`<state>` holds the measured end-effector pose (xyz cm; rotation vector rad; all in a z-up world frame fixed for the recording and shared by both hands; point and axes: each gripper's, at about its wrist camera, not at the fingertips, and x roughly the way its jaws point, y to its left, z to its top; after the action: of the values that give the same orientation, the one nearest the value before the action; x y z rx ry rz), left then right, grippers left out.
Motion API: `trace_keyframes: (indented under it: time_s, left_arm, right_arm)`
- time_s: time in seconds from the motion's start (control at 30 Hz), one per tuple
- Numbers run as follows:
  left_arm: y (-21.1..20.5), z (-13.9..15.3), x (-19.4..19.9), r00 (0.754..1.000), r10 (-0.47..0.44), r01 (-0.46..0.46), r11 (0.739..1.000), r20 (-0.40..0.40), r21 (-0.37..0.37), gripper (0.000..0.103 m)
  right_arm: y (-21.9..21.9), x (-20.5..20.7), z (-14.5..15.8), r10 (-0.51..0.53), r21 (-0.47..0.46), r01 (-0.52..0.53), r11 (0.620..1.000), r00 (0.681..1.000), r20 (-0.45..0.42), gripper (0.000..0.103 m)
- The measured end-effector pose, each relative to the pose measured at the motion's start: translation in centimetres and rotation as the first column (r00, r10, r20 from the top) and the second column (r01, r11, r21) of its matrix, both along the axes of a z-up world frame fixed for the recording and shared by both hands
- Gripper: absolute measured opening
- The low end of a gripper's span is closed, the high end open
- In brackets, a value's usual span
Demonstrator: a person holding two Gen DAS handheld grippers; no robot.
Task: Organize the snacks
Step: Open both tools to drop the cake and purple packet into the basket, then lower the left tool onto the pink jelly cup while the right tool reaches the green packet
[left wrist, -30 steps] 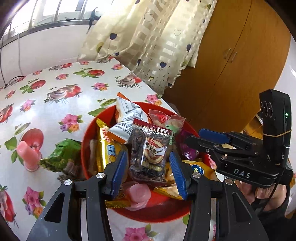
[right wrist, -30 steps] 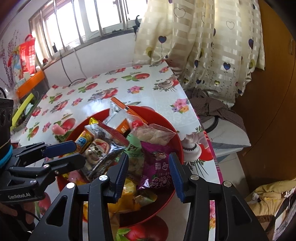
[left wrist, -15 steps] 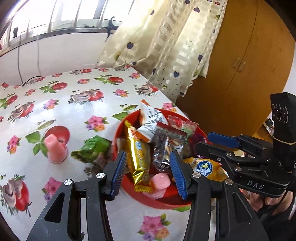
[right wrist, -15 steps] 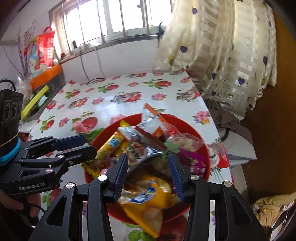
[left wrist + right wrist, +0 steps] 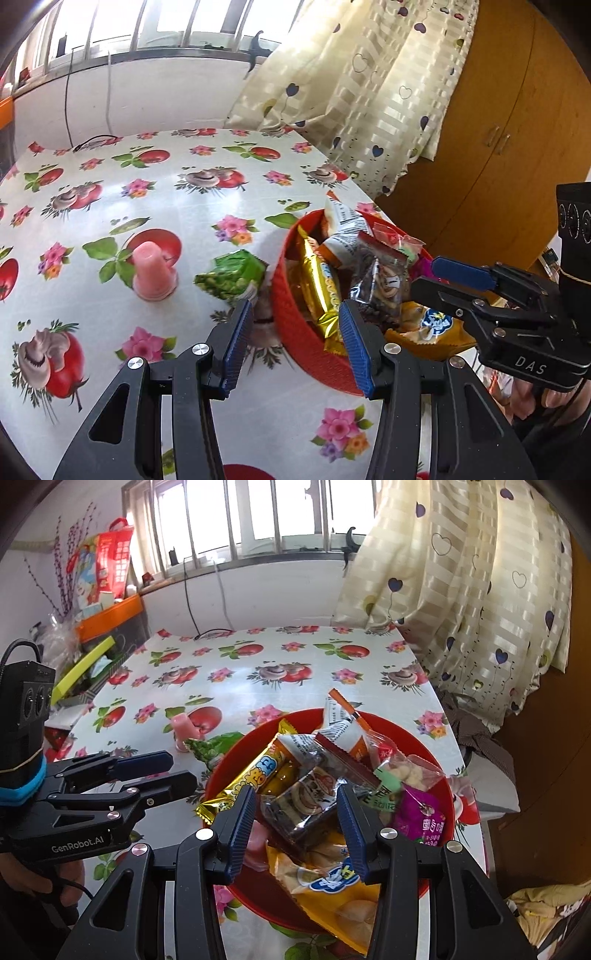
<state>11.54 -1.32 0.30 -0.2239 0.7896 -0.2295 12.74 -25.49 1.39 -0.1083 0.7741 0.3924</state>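
A red bowl (image 5: 295, 332) (image 5: 439, 790) heaped with snack packets stands near the table's right edge. In it lie a gold bar (image 5: 319, 284) (image 5: 251, 779), a clear dark packet (image 5: 306, 805) and a yellow bag (image 5: 332, 890). A green packet (image 5: 232, 275) (image 5: 218, 747) and a pink jelly cup (image 5: 153, 271) (image 5: 184, 731) stand on the table left of the bowl. My left gripper (image 5: 295, 347) is open and empty over the bowl's left rim. My right gripper (image 5: 293, 829) is open and empty above the bowl's near side.
The table (image 5: 166, 206) has a flowered cloth. A curtain (image 5: 351, 85) and a wooden cupboard (image 5: 498, 147) are to the right. A window and cables are behind. Clutter and an orange box (image 5: 110, 620) lie at the far left.
Both grippers have pulled back and up from the bowl, and the left one has shifted left. Both stayed open and empty.
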Motion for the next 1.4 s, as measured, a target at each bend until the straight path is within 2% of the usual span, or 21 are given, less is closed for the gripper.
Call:
trace_keyframes:
  time_s: [0.47,0.63,0.93,1.4]
  left_arm:
    - [5.2,-1.4,-0.1,0.990,0.131,-0.132,0.991,-0.046,-0.014,0.049]
    - [6.4,-1.9,0.2,0.986,0.157,-0.158,0.987,-0.061,-0.018,0.049]
    - [7.9,-2.9,2.0,0.983,0.169,-0.168,0.985,-0.075,0.026,0.049]
    - [9.6,-4.9,5.8,0.983,0.159,-0.153,0.986,-0.093,0.070,0.049]
  right_arm:
    - [2.9,0.8,-0.4,0.075,0.004,-0.075,0.997,0.997,-0.025,0.046]
    - [4.4,1.2,-0.7,0.112,-0.009,-0.112,0.994,0.993,-0.032,0.050]
    - [7.4,2.4,-1.3,0.201,-0.077,-0.205,0.976,0.978,-0.054,0.062]
    - [10.8,6.3,-3.0,0.288,-0.165,-0.308,0.937,0.948,-0.137,0.065]
